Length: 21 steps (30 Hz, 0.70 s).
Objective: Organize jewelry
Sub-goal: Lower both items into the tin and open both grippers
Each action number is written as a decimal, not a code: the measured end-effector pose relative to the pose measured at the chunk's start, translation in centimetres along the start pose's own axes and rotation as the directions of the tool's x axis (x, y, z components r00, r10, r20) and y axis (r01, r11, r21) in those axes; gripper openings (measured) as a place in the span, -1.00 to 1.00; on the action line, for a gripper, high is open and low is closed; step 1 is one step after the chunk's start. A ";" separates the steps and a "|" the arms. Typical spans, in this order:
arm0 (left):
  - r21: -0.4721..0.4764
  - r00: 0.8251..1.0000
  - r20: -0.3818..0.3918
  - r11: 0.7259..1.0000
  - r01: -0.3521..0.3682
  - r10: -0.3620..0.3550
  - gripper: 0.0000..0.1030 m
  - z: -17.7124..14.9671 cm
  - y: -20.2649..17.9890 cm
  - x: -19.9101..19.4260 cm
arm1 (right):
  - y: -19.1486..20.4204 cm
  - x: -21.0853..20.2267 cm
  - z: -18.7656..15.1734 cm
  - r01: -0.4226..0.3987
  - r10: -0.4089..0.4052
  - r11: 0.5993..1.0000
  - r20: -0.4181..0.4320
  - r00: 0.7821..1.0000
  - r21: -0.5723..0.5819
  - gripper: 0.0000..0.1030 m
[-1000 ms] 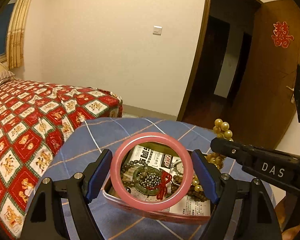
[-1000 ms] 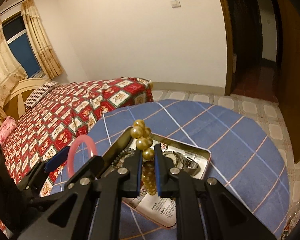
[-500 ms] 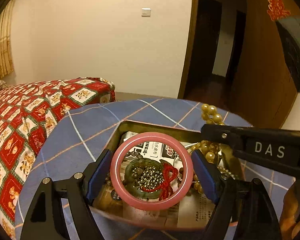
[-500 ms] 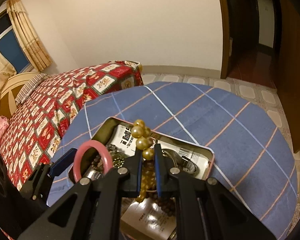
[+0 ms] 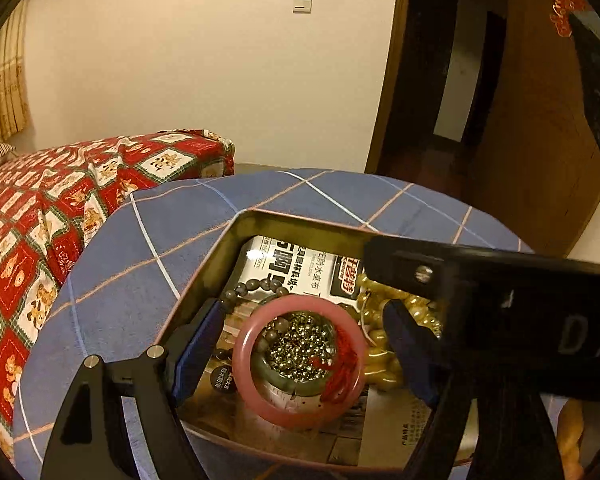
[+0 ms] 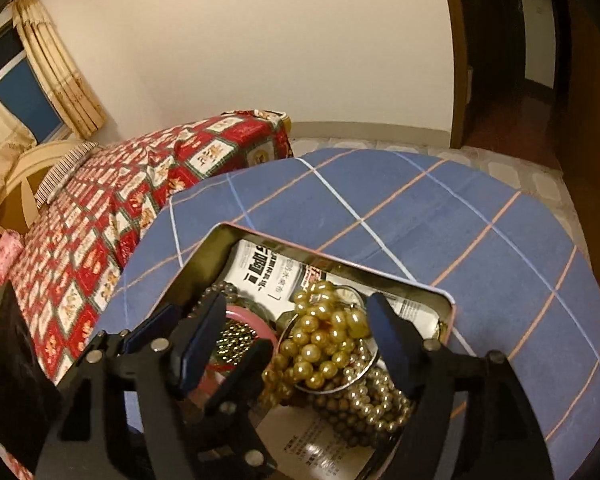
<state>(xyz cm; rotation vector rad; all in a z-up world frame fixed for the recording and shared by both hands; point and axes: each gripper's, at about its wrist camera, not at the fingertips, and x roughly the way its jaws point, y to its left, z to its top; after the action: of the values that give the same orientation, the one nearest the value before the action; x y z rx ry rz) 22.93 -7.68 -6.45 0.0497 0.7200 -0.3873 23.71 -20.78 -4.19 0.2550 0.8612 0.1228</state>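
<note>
An open metal tin point(image 5: 236, 236) point(image 6: 216, 248) lined with printed paper sits on the blue checked table. My left gripper point(image 5: 304, 350) is open over the tin; the pink bangle point(image 5: 252, 388) lies between its fingers on a green bangle, small metal beads and a red tassel, no longer clamped. My right gripper point(image 6: 296, 344) is open above the tin; the gold bead strand point(image 6: 320, 344) lies piled in the tin between its fingers. The pink bangle point(image 6: 256, 320) shows at its left.
A round table with a blue checked cloth point(image 6: 420, 216) holds the tin. A bed with a red patterned cover point(image 5: 60, 200) stands at the left. A dark doorway and wooden door point(image 5: 540, 140) are at the right. The right gripper's body point(image 5: 500, 280) crosses the left wrist view.
Both grippers came down into the tin and opened. The pink bangle left the left gripper's grip and lies in the tin; the gold bead strand dropped from the right gripper.
</note>
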 end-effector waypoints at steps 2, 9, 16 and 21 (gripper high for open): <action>0.000 1.000 0.011 1.000 -0.004 0.004 0.60 0.3 0.0 -0.4 | -0.1 -0.6 0.1 -0.009 0.009 1.000 0.011 1.000 0.013 0.48; -0.033 0.997 0.043 0.998 -0.057 0.059 0.67 0.4 0.7 -3.4 | 0.4 -3.5 0.1 -0.011 0.008 0.999 0.071 0.997 0.033 0.49; -0.095 0.992 0.055 0.989 -0.112 0.117 0.67 -1.3 1.8 -6.2 | 0.4 -4.9 -2.4 0.066 -0.070 0.997 0.102 0.992 0.037 0.67; -0.103 0.985 0.049 0.982 -0.159 0.165 0.67 -3.2 1.8 -7.7 | 0.7 -5.3 -4.5 0.109 -0.111 0.994 0.100 0.989 0.025 0.67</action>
<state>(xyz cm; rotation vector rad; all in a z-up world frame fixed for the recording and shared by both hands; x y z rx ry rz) 16.23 -2.91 -3.99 0.0037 0.6725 -0.1960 16.85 -20.45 -2.91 0.2294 0.7739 -0.0020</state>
